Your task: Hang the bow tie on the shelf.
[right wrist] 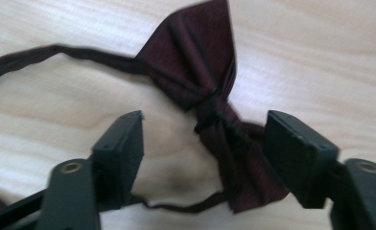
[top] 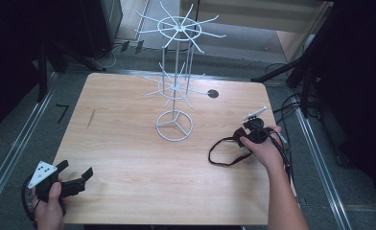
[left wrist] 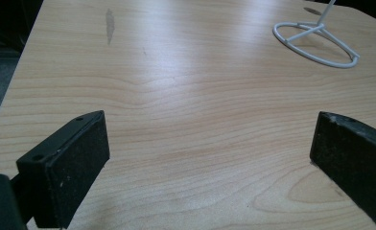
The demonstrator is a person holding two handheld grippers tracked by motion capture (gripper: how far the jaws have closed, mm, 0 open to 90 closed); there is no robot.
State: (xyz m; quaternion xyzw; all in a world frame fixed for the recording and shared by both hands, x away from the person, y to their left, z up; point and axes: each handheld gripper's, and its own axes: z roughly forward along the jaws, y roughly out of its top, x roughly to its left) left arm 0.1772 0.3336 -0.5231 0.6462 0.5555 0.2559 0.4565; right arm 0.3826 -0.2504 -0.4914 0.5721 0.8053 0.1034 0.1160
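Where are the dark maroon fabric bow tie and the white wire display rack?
Dark maroon fabric bow tie [right wrist: 195,72], right gripper view, upper wing.
White wire display rack [top: 175,125], high view, ring base's hub.

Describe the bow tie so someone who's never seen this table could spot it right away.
Start at the white wire rack standing mid-table, then look toward the near right edge. The bow tie lies flat there between the right tongs. It is the one dark maroon cloth thing, with a thin strap looping off it.
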